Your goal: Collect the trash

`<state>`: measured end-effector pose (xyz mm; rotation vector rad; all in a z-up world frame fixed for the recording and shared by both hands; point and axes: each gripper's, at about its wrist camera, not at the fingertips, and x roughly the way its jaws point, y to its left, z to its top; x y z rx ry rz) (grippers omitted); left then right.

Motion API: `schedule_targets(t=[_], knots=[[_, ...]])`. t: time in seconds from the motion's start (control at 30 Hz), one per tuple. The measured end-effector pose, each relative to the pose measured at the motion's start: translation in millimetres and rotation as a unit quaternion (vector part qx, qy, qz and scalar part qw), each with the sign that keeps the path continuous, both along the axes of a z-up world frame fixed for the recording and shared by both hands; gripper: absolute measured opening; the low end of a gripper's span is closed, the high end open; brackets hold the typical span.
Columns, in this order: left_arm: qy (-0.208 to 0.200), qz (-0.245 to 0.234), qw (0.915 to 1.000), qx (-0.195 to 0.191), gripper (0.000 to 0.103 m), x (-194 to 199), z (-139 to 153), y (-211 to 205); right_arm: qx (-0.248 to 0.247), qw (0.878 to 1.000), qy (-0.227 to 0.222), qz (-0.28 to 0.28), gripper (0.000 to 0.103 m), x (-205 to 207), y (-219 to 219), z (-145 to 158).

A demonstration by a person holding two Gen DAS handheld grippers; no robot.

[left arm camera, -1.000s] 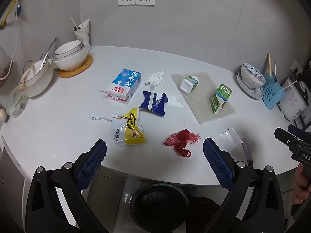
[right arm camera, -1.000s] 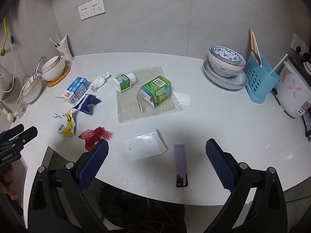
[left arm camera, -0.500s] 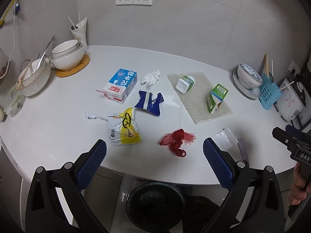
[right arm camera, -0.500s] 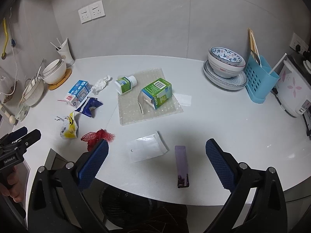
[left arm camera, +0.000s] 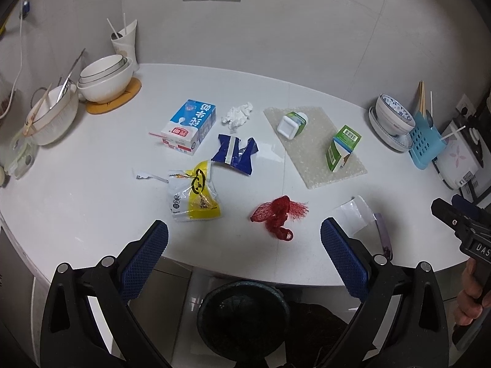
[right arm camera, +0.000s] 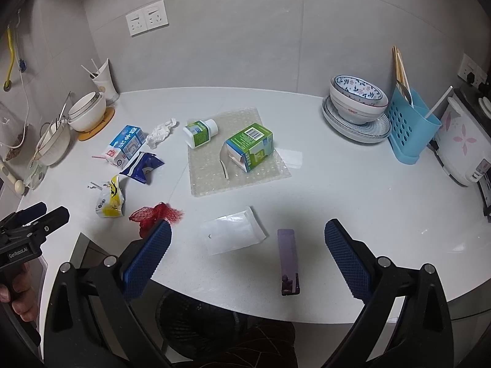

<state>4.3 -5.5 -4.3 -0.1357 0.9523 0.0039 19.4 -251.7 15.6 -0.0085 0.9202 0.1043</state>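
1. Clearly, both tools are empty: the left hand-held gripper point(left arm camera: 244, 247) hangs with its jaws wide apart above the near edge of the surface point(left arm camera: 92, 214), and the right hand-held gripper point(right arm camera: 247, 250) is spread just as wide.
2. At 6 o'clock in the left view the dark bin point(left arm camera: 242, 316) sits under the surface edge, partly hidden by it, so a piece released too early may land on the floor.
3. Nearest the left jaws, the red mesh net point(left arm camera: 277, 214) lies at 12 o'clock; I judge it soft and open-weave, likely to snag a pad or drag.
4. At 11 o'clock the yellow wrapper point(left arm camera: 195, 194) looks slick and flat, so the jaws could close on air.
5. In the right view the clear bag point(right arm camera: 234, 233) and purple packet point(right arm camera: 288, 260) lie flat between the fingers, hard to pinch.
6. Farther off, the blue carton point(left arm camera: 190, 127), tissue point(left arm camera: 237, 115), green carton point(right arm camera: 250, 147) and small bottle point(right arm camera: 201, 133) are well apart, the last 2 on bubble wrap point(right arm camera: 236, 181) that may slide.
7. Against 1 second ago, both cameras sit slightly farther back; no trash has moved.
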Motion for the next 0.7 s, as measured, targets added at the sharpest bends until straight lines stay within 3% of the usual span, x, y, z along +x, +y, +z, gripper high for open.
schedule_targets(t=[0.7], knots=[[-0.001, 0.002, 1.0000, 0.007, 0.097, -4.7, 3.8, 0.4, -0.001, 1.000, -0.001, 0.006, 0.096, -2.4, 2.5, 2.3]])
